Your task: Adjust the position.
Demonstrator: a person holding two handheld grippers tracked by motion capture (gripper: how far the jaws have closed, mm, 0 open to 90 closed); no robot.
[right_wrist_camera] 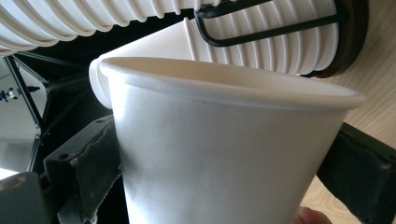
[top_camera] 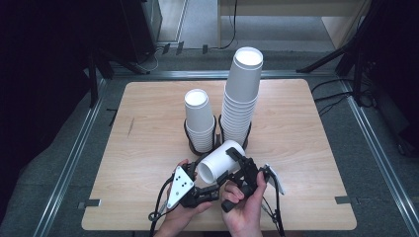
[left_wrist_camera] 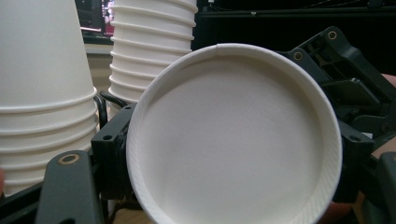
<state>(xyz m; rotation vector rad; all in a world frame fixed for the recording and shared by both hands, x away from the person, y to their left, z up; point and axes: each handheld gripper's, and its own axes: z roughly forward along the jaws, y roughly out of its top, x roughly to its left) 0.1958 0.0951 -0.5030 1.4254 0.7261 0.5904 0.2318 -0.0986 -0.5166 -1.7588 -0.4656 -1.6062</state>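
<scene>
A single white paper cup [top_camera: 220, 159] lies on its side in the air above the front middle of the wooden table [top_camera: 148, 128]. My left gripper [top_camera: 210, 183] is shut on its bottom end; in the left gripper view the recessed cup base [left_wrist_camera: 233, 140] faces the camera, with a black pad [left_wrist_camera: 112, 154] against each side. My right gripper [top_camera: 236, 167] is shut on the cup wall [right_wrist_camera: 224, 154] below the rim, with a jaw on either side. The right gripper [left_wrist_camera: 341, 70] also appears behind the cup in the left gripper view.
Just behind the held cup, two stacks of upturned white cups stand in black wire holders [top_camera: 217, 131]: a tall stack [top_camera: 242, 98] on the right and a short stack [top_camera: 199, 123] on the left. Dark stands and cables ring the table.
</scene>
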